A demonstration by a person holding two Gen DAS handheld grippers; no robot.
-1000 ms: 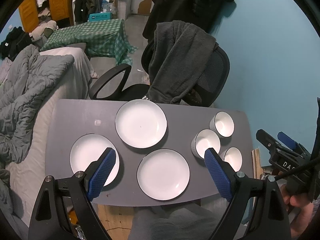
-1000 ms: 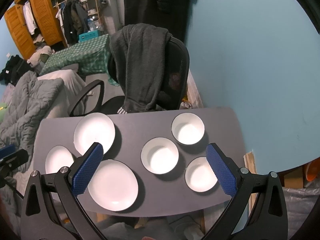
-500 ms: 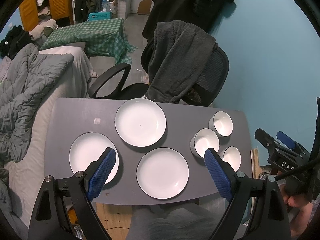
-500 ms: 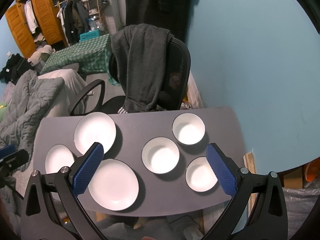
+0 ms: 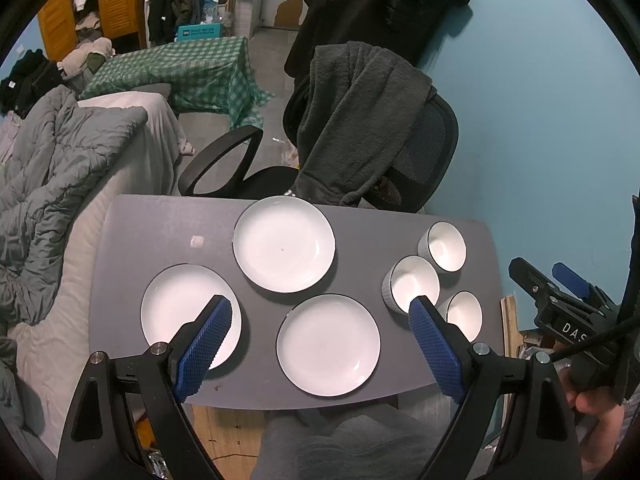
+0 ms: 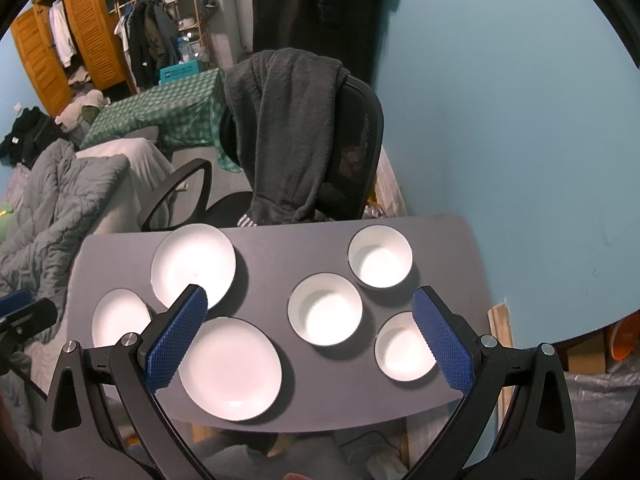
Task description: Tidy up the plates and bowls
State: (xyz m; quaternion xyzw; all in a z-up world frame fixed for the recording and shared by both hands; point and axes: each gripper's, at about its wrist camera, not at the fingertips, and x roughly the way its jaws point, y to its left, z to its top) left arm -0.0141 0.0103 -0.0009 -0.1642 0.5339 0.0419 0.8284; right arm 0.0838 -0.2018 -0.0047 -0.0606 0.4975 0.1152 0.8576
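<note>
Three white plates lie on a small grey table (image 5: pixel 152 232): a far plate (image 5: pixel 284 243), a left plate (image 5: pixel 180 312) and a near plate (image 5: pixel 328 344). Three white bowls sit at the right: a far bowl (image 6: pixel 380 257), a middle bowl (image 6: pixel 325 309) and a near bowl (image 6: pixel 400 346). My left gripper (image 5: pixel 320 336) hangs open above the near plate, holding nothing. My right gripper (image 6: pixel 310 330) hangs open high above the bowls, also empty. The right gripper's body (image 5: pixel 568 312) shows at the right edge of the left wrist view.
A black office chair (image 5: pixel 420 152) draped with a dark grey garment (image 5: pixel 352 120) stands behind the table against the blue wall. A bed with a grey quilt (image 5: pixel 44 184) lies to the left. A green checked table (image 5: pixel 180 72) stands further back.
Both grippers have drifted very slightly; the plates and bowls sit a touch higher in the left wrist view. Nothing on the table has moved.
</note>
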